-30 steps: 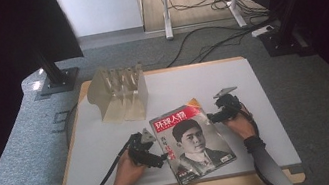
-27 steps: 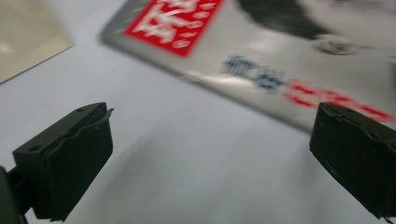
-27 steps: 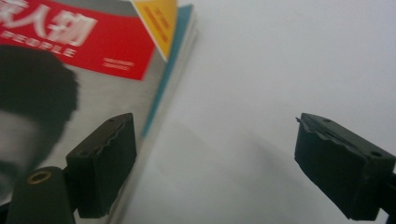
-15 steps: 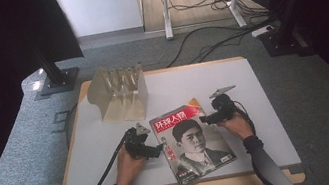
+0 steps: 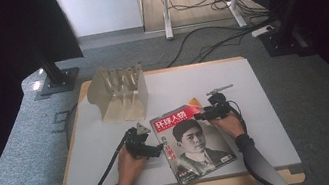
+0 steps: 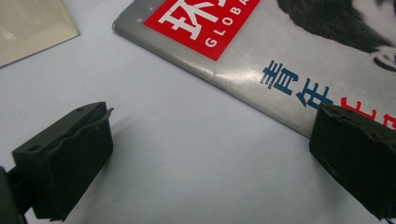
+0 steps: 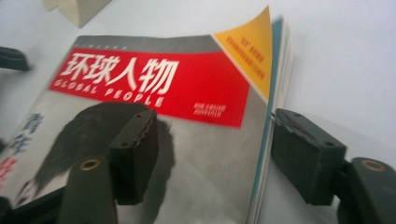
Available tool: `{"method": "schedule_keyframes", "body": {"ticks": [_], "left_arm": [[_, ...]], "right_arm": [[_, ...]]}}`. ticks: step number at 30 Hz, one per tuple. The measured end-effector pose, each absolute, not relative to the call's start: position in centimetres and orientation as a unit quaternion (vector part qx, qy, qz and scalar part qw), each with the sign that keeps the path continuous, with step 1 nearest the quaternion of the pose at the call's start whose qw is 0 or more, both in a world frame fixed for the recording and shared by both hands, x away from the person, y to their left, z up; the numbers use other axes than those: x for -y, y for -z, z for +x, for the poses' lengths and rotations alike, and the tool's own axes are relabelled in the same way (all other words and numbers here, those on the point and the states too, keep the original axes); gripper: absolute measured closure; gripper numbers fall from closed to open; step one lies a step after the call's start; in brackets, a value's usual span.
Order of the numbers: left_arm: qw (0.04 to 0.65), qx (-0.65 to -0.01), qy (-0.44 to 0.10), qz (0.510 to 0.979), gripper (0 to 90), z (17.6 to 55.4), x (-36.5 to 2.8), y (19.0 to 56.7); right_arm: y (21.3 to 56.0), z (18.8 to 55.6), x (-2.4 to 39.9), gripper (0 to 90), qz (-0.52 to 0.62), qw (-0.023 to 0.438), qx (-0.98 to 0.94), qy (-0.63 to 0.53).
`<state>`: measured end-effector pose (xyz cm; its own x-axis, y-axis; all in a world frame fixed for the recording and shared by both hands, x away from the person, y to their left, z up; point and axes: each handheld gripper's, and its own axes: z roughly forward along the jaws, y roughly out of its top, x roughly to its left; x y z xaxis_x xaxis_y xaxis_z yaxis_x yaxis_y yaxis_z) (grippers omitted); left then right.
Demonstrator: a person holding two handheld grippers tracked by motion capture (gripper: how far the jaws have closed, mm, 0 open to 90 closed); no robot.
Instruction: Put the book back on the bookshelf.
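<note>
Since a second ago: left gripper [image 5: 160, 148] brought up to the spine edge of the magazine [image 5: 192, 141]; right gripper [image 5: 200, 116] jaws just been closing at the far right corner, magazine edge between them.

High view: magazine flat between both grippers on the white table [image 5: 256, 107]; beige rack [image 5: 119, 94] beyond the left gripper.

Left gripper view: jaws wide apart, nothing gripped, one jaw over the magazine's [image 6: 261, 60] spine edge.

Right gripper view: right gripper [image 7: 215, 149] jaws part-closed astride the magazine's [image 7: 187, 116] lifted fore-edge, pads not pressing.
</note>
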<state>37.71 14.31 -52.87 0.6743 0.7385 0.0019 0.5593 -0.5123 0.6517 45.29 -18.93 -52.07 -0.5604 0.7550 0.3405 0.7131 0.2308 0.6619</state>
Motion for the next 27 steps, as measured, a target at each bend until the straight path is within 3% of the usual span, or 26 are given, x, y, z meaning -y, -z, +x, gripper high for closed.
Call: {"method": "schedule_keyframes", "body": {"ticks": [2,6,14,22,27], "left_arm": [[0.318,-0.379,-0.141,0.858,0.0,37.7,-14.3,52.9],[0.318,-0.380,-0.142,0.857,0.0,37.7,-14.2,52.9],[0.318,-0.381,-0.142,0.857,0.0,37.7,-14.2,52.9],[0.318,-0.381,-0.142,0.857,0.0,37.7,-14.2,52.9],[0.319,-0.380,-0.142,0.856,0.0,37.7,-14.3,52.9]], "right_arm": [[52.0,44.7,19.1,37.8,0.459,0.008,-0.785,-0.416],[51.4,43.9,19.0,41.0,0.440,0.015,-0.800,-0.408],[51.6,46.4,17.7,47.4,0.430,0.031,-0.815,-0.386],[51.0,46.0,17.3,78.8,0.395,0.072,-0.836,-0.374],[49.4,44.7,16.6,85.3,0.367,0.100,-0.849,-0.366]]}}
